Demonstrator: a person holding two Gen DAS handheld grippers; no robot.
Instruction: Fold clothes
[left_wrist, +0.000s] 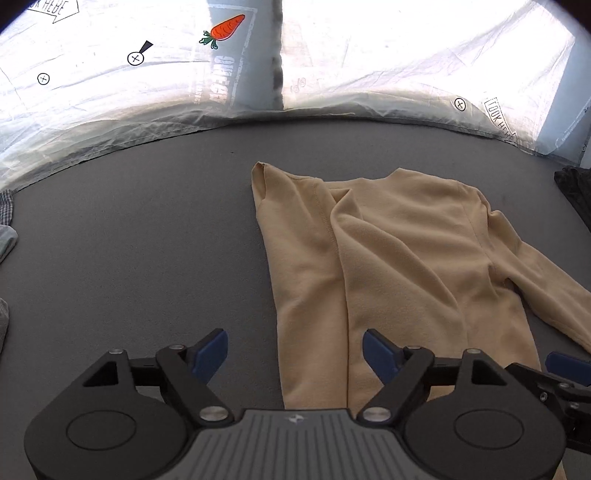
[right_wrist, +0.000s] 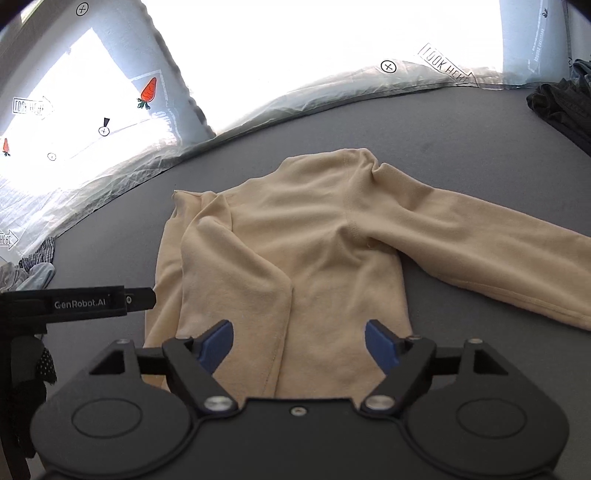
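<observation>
- The left claw (left_wrist: 294, 352) stands wide, its two blue pads spread apart and nothing between them; it hovers over the near hem of the garment, the left pad over bare grey surface and the right pad (left_wrist: 378, 354) over cloth.
- The right claw (right_wrist: 299, 345) is also wide and empty, both blue pads above the lower body of the garment.
- In the left wrist view a part of the right claw shows at the lower right edge; in the right wrist view a black bar of the left claw, lettered "GenRobot.AI", reaches in from the left.
- The cream long-sleeved top (right_wrist: 295, 236) lies flat on the grey worktop (right_wrist: 461, 133), neck end away from the claws and hem toward them.
- Its left side is folded inward over the body, the sleeve lying down the length of the torso with a straight fold edge.
- The other sleeve (right_wrist: 480, 254) stretches out to the right across the worktop, unfolded.
- A dark garment (right_wrist: 561, 107) lies at the far right of the worktop, well apart from the top.
- Crumpled checked and grey clothes (right_wrist: 33, 271) sit at the left edge.
- A pale crinkled sheet (left_wrist: 110, 103) printed with carrots, crossed circles and "LOOK HERE" arrows rises behind the worktop, brightly backlit.
</observation>
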